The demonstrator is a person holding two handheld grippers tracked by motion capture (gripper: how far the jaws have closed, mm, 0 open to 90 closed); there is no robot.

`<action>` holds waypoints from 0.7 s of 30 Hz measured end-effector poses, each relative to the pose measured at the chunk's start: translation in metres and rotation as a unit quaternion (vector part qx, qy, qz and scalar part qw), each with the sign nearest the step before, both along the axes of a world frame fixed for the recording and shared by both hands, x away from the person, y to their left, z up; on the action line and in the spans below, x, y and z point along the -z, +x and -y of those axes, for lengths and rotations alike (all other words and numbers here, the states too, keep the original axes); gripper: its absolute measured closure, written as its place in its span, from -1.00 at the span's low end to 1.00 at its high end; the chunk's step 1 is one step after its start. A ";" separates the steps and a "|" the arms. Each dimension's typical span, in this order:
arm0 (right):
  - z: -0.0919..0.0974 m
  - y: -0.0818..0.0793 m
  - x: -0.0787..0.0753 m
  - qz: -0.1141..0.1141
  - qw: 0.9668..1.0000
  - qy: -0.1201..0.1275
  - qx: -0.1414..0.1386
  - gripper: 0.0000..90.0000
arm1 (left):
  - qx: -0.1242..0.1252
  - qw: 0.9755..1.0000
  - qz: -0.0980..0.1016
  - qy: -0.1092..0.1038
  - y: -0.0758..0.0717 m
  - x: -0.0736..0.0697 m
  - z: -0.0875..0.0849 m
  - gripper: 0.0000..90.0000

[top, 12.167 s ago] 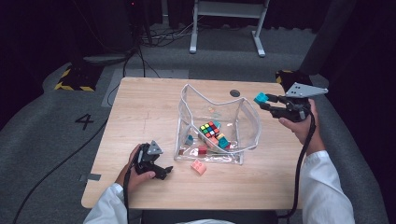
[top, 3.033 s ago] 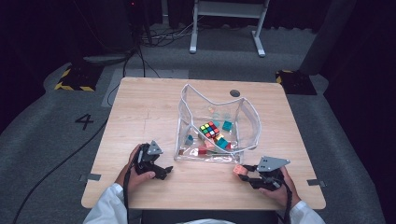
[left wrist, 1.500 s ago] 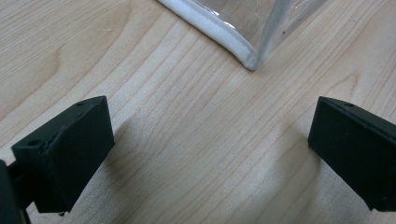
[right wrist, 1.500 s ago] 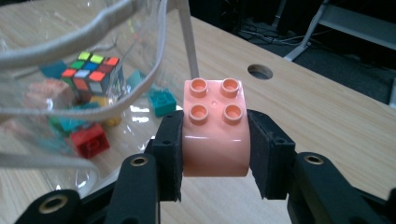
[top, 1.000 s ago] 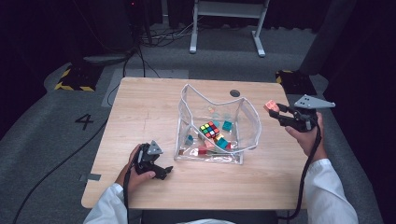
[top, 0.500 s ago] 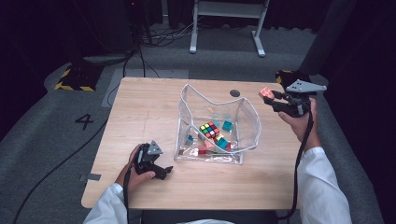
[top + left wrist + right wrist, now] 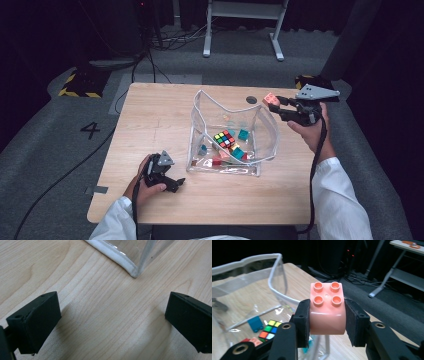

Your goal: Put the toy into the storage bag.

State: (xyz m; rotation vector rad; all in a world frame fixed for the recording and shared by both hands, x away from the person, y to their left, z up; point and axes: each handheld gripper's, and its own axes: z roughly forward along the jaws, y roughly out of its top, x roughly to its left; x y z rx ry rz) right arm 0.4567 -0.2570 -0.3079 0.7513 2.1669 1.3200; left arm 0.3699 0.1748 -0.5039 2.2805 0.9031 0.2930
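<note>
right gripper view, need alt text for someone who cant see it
A salmon-pink plastic building brick with four round studs on top sits clamped between the right gripper's two black jaws. Behind it to the left, a clear plastic bin on a wooden table holds a multicoloured puzzle cube.

One counter (image 7: pixel 160 125) standing in the room. One clear bin (image 7: pixel 267 145) sitting on it. One colour-tiled puzzle cube (image 7: pixel 224 139) lying inside the bin. One salmon-pink studded brick (image 7: pixel 327 311) showing four round studs on top. About three teal blocks (image 7: pixel 243 134) resting in the bin, plus a few red and pink pieces (image 7: pixel 216 161) at its bottom, too jumbled for an exact count. Two tongs being held: the left tongs (image 7: pixel 172 184) and the right tongs (image 7: pixel 278 106).
</note>
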 end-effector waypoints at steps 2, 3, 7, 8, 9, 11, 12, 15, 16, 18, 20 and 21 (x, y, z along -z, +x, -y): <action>-0.004 -0.002 0.000 0.002 1.000 0.003 -0.012 0.31 | 0.000 1.000 0.000 0.000 0.000 0.000 0.000 -0.99; -0.006 -0.005 0.000 0.003 1.000 0.005 -0.019 0.31 | 0.000 1.000 0.000 0.000 0.000 0.000 0.000 -0.99; -0.019 -0.012 0.003 -0.002 0.999 0.003 -0.050 0.31 | 0.000 1.000 0.000 0.000 0.000 0.000 0.000 -0.99; -0.022 -0.013 0.003 -0.006 0.998 -0.001 -0.057 0.31 | 0.000 1.000 0.000 0.000 0.000 0.000 0.000 -0.99; -0.025 -0.013 0.004 -0.006 0.998 -0.004 -0.064 0.31 | 0.000 1.000 0.000 0.000 0.000 0.000 0.000 -0.99; -0.032 -0.014 0.006 -0.013 0.997 -0.008 -0.076 0.31 | 0.000 1.000 0.000 0.000 0.000 0.000 0.000 -0.99; -0.034 -0.014 0.007 -0.014 0.996 -0.015 -0.082 0.31 | 0.000 1.000 0.000 0.000 0.000 0.000 0.000 -0.99; -0.044 -0.013 0.009 -0.016 0.995 -0.038 -0.096 0.31 | 0.000 1.000 0.000 0.001 0.000 0.000 0.000 -0.99; -0.046 -0.012 0.009 -0.013 0.993 -0.047 -0.103 0.31 | 0.000 1.000 0.000 0.001 0.000 0.000 0.000 -0.99; -0.052 -0.011 0.010 -0.015 0.992 -0.059 -0.113 0.31 | 0.000 1.000 0.000 0.000 0.000 0.000 0.000 -0.99; -0.057 -0.010 0.011 -0.023 0.990 -0.064 -0.123 0.31 | 0.001 1.000 0.000 0.000 0.000 0.000 0.000 -0.99; -0.060 -0.009 0.011 -0.024 0.989 -0.071 -0.127 0.31 | 0.000 1.000 0.000 0.000 0.000 0.000 0.000 -0.99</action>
